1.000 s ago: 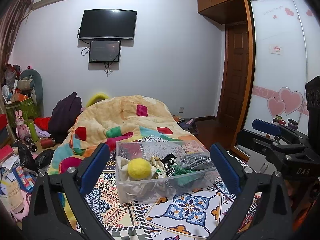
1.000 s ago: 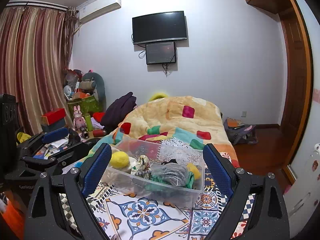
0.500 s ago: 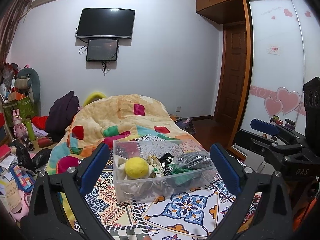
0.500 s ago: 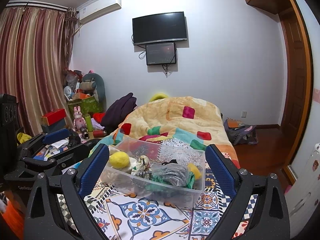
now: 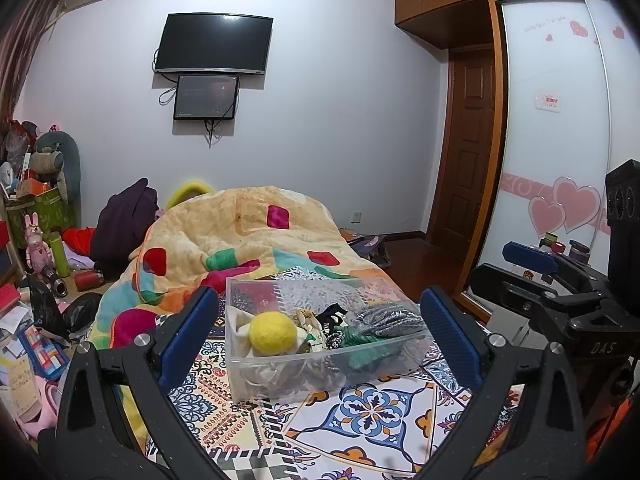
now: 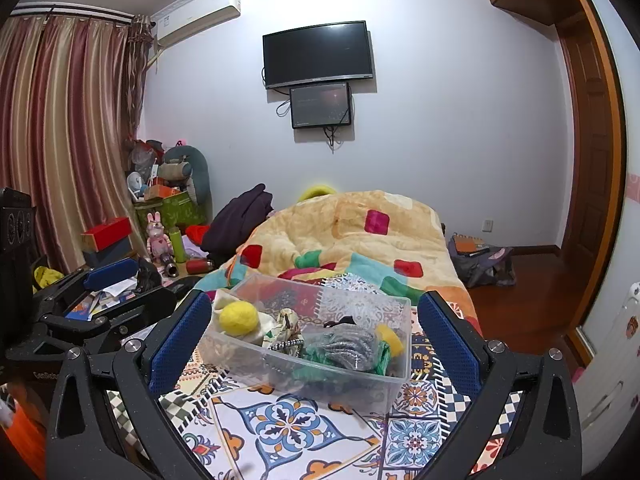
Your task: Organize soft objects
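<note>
Over the last second both views shift only slightly: the left hand-held gripper (image 5: 318, 322) and right hand-held gripper (image 6: 314, 326) stay raised, fingers spread wide apart and gripping nothing, framing the clear plastic bin (image 5: 320, 364) from a little way back. Nothing in the bin moves, so the sorting looks finished or paused.

The bin is a rigid, see-through rectangular tub resting on a patterned tile-print cloth (image 5: 372, 408) at the near end of the bed. Inside lie a fuzzy yellow felt ball (image 5: 273, 333), cream fabric (image 5: 240, 320), a shiny grey ribbed bundle (image 5: 386, 318) and green cloth (image 5: 358, 356). A puffy quilt (image 5: 248, 236) with bright patches mounds up behind.
</note>
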`<state>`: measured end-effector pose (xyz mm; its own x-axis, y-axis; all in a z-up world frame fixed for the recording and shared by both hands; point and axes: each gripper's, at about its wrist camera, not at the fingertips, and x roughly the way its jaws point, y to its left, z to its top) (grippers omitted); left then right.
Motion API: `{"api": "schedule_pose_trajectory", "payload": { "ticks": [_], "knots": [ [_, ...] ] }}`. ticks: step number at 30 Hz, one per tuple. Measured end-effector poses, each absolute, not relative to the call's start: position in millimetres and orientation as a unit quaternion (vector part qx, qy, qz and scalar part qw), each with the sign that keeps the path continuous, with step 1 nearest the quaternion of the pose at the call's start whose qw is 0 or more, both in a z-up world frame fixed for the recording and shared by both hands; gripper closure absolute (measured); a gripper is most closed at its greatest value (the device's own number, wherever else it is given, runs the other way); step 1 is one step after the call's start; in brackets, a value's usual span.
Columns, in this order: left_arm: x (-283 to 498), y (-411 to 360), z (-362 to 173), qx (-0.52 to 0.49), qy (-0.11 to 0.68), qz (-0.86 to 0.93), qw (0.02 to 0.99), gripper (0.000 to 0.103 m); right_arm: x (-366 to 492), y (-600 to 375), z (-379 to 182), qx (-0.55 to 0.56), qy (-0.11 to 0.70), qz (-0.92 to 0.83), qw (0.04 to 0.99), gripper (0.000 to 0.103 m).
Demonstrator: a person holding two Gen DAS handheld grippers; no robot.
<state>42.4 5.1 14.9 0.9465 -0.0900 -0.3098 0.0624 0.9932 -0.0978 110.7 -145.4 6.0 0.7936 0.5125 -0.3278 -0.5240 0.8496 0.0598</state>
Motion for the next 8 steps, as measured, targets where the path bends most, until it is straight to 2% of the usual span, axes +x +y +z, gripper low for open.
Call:
{"api": "schedule_pose_trajectory", "payload": {
  "ticks": [8],
  "knots": [
    [41.8,3.8,14.7,-0.042,0.158,-0.037,0.986,0.001,111.0,-145.5,5.7,-0.019,0.170,0.272,0.947,0.000]
  ]
}}
